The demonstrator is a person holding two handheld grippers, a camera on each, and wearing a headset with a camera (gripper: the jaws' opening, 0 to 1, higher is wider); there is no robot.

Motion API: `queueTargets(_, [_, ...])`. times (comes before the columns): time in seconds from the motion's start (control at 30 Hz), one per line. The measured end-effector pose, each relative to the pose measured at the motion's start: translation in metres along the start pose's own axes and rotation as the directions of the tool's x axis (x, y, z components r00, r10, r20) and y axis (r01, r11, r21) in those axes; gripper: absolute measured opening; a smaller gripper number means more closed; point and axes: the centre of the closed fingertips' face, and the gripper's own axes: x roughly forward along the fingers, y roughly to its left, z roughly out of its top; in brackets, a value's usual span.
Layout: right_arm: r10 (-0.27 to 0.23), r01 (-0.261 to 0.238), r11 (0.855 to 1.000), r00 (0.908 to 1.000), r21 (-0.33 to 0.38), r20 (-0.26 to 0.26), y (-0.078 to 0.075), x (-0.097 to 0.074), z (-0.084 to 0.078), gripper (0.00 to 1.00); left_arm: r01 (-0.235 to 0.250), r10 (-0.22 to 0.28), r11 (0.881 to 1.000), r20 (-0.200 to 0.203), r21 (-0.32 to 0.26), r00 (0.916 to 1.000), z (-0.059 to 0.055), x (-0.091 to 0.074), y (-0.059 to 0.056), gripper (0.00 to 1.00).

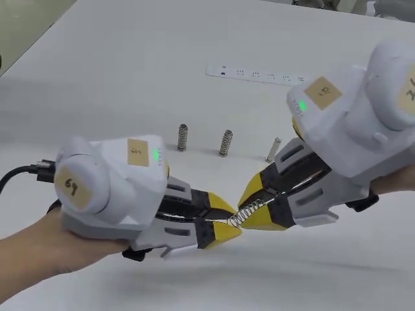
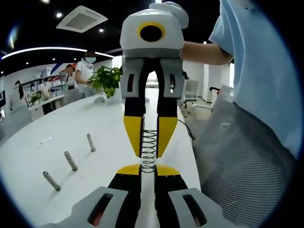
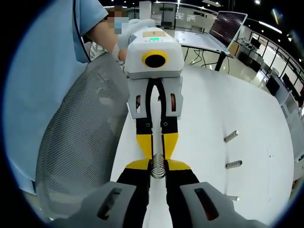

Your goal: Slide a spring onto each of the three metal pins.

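Left gripper (image 1: 230, 221): jaws narrow, nipping one end of the spring (image 1: 244, 214) | right gripper (image 1: 253, 208): pinched on its other end, I hold it above the table (image 1: 130, 78) | beyond: first pin (image 1: 183, 137) and second pin (image 1: 225, 143) wear springs, third pin (image 1: 273, 150) bare.

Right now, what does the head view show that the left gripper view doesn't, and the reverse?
Head view adds a white power strip beyond the pins. Left gripper view adds a potted plant, people in the background and ceiling lights. Both share the spring clamped between left gripper and right gripper, the left pin and middle pin, both carrying springs, and the bare right pin.
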Motion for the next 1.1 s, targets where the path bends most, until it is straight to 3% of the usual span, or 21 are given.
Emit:
queueTargets(0.43, [-0.01, 0.009, 1.0, 0.9998, -0.018, -0.016, -0.0033, 0.0008, -0.0036, 0.09, -0.007, 0.007, 1.0, 0.008, -0.009, 0.9999, 0.0005, 0.0006, 0.0009, 0.01])
queueTargets(1.1, [-0.001, 0.001, 1.0, 0.9993, 0.011, -0.036, -0.0027, 0.0002, -0.0072, 0.08, -0.012, 0.012, 1.0, 0.014, -0.028, 0.9998, 0.0004, 0.0048, 0.0008, 0.02])
